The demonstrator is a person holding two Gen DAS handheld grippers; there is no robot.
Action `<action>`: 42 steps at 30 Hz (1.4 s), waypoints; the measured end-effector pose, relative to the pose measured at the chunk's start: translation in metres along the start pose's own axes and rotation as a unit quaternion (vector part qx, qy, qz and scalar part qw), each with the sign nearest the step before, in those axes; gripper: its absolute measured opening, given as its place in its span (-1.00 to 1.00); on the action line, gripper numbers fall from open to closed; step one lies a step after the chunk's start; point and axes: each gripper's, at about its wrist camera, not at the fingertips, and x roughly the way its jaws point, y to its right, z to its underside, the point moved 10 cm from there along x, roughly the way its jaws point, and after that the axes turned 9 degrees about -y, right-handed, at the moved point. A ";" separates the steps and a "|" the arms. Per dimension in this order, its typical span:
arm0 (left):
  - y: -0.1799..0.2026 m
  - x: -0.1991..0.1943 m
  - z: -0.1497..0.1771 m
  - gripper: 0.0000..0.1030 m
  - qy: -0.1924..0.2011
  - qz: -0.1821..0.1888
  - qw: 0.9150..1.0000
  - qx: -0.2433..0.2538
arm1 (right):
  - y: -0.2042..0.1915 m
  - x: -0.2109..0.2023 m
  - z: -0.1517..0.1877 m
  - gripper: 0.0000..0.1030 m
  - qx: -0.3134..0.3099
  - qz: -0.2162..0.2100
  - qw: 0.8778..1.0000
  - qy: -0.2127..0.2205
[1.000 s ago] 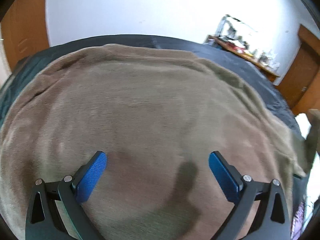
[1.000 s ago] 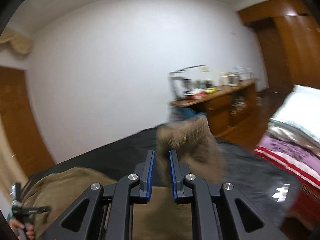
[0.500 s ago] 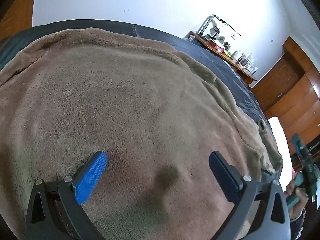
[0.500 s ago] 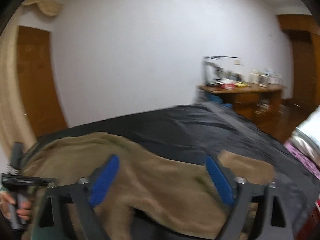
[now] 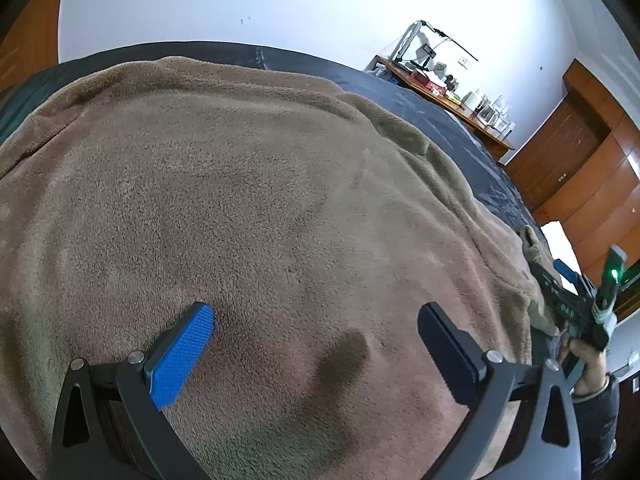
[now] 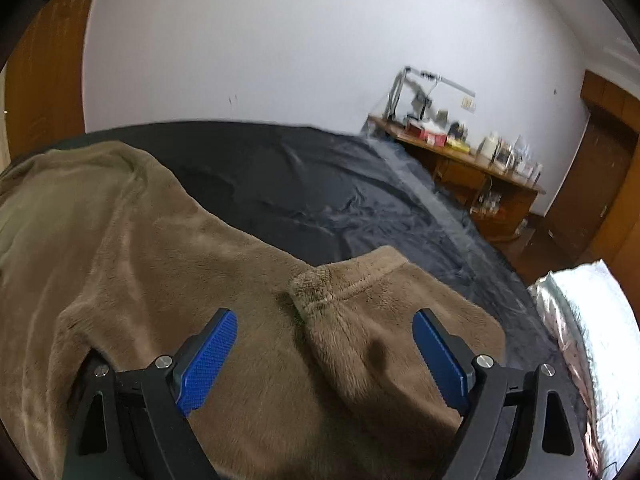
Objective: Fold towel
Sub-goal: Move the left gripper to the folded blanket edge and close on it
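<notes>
Towel corner, clamped a second ago, now lies dropped on the towel; right gripper and left gripper gape wide, empty: fold laid.

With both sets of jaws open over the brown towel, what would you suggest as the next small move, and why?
Probably lower the right gripper onto the turned-over corner of the towel and close on it. Its jaws stand open and empty, that flap lies curled just ahead of them on the dark bed cover, and the left gripper is open over flat cloth, holding nothing.
</notes>
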 end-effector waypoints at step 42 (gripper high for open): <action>0.032 -0.021 0.003 0.99 -0.051 0.330 0.939 -0.077 | -0.227 -0.129 -0.014 -0.62 -0.109 -0.274 0.948 0.115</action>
